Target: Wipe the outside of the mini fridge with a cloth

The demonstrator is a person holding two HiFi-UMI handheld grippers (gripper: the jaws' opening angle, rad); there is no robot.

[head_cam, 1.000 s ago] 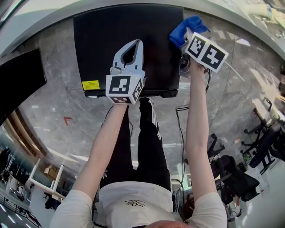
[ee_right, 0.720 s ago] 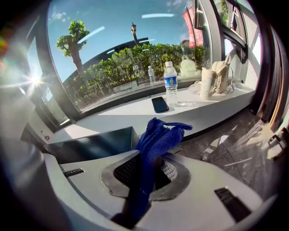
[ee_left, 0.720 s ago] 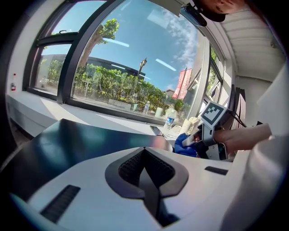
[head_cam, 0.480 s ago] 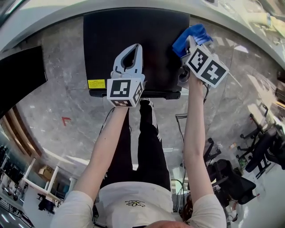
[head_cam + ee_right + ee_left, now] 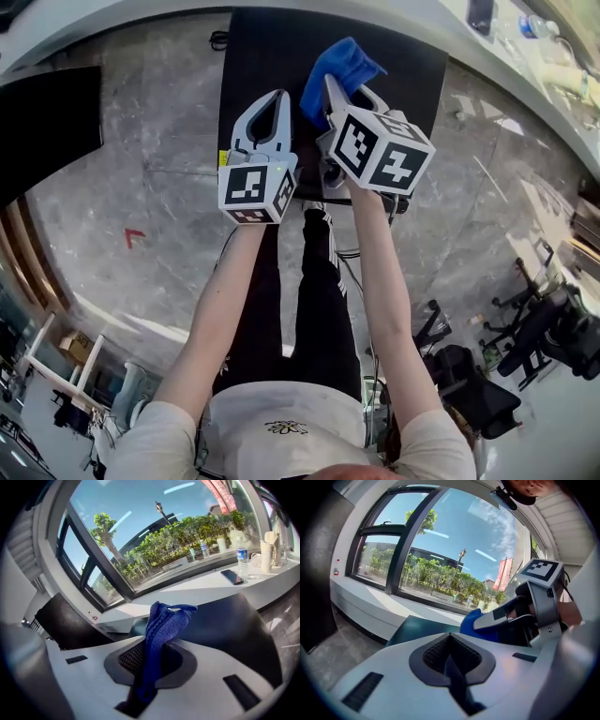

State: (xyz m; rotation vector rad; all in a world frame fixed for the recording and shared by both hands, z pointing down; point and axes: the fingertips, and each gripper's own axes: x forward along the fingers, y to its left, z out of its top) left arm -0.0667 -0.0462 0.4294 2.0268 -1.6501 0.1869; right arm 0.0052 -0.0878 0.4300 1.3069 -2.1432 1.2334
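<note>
1. Blue cloth (image 5: 161,625) is pinched in my right gripper (image 5: 330,86). The jaws are clamped on its lower fold and the rest stands up loose past the tips, which leaves free fabric to wipe with.
2. My left gripper (image 5: 452,667) is just beside it, jaws closed together on nothing. It's spare, held level with the right one, likely just parked out of the way.
3. Mini fridge (image 5: 412,70) is black and sits below and ahead of both grippers, with the cloth over the far half of its top. The cloth isn't flattened, so I judge it isn't touching, but I can't be sure.
4. Beyond is a white sill (image 5: 197,590) with a phone (image 5: 232,577) and a bottle (image 5: 241,557), then the window.
</note>
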